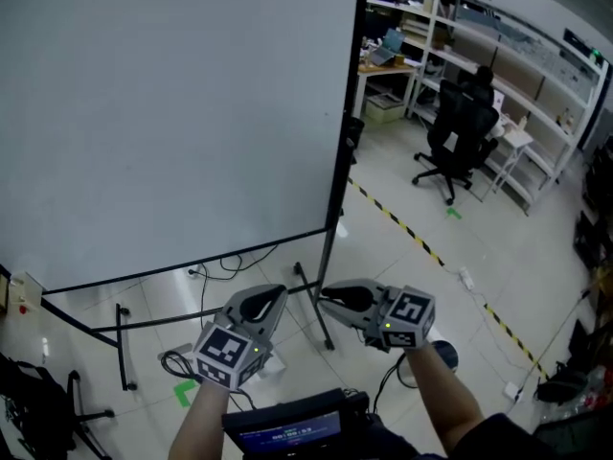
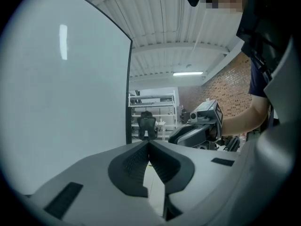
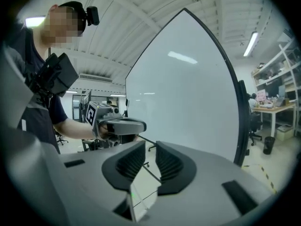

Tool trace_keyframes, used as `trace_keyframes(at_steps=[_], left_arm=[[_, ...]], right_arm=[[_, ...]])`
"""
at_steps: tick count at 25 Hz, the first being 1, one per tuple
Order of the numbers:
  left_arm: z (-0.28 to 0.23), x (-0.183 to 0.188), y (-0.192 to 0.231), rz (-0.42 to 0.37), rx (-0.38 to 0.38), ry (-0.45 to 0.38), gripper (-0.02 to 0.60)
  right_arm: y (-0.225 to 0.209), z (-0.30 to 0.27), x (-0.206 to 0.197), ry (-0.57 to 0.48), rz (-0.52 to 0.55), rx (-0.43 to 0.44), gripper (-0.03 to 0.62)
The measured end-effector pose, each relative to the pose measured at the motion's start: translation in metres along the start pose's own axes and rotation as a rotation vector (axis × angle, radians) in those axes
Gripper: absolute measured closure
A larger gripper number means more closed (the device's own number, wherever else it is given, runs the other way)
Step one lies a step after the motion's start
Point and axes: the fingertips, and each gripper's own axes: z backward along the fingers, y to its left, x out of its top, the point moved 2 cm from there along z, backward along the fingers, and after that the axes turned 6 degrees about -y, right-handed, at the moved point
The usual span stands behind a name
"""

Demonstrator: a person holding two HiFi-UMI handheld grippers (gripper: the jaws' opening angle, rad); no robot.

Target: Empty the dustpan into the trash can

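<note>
Workshop floor before big whiteboard, chair and shelves beyond. Jaws together on left tool, empty; slightly apart on right tool, nothing between. No view shows dustpan; small dark bin by far desk maybe trash can, contents hidden. Step likely: find dustpan first, open tool wide, grip handle firmly, keep pan level

I see a bright room, lit by long ceiling lamps. The white board has little shiny spots of lamp light on it. Both gripper views bend round and go black at the corners.
</note>
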Motion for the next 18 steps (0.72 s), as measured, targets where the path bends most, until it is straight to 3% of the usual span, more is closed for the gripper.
trace_keyframes(at_steps=[2, 7, 10, 13, 18], left_arm=[[0.003, 0.003, 0.002, -0.013, -0.017, -0.006, 0.579], [0.007, 0.011, 0.003, -0.003, -0.039, -0.037, 0.58], [0.007, 0.009, 0.007, 0.025, -0.012, -0.023, 0.58], [0.005, 0.015, 0.009, 0.004, 0.01, -0.017, 0.58], [0.001, 0.035, -0.002, -0.001, -0.033, -0.063, 0.581]], right_arm=[[0.005, -0.003, 0.005, 0.004, 0.02, -0.015, 0.582], [0.017, -0.007, 0.017, 0.014, 0.059, -0.026, 0.586], [0.022, -0.008, 0.024, 0.023, 0.083, -0.016, 0.586], [0.026, -0.01, 0.032, 0.05, 0.099, -0.004, 0.586], [0.033, -0.007, 0.048, 0.032, 0.118, 0.023, 0.586]])
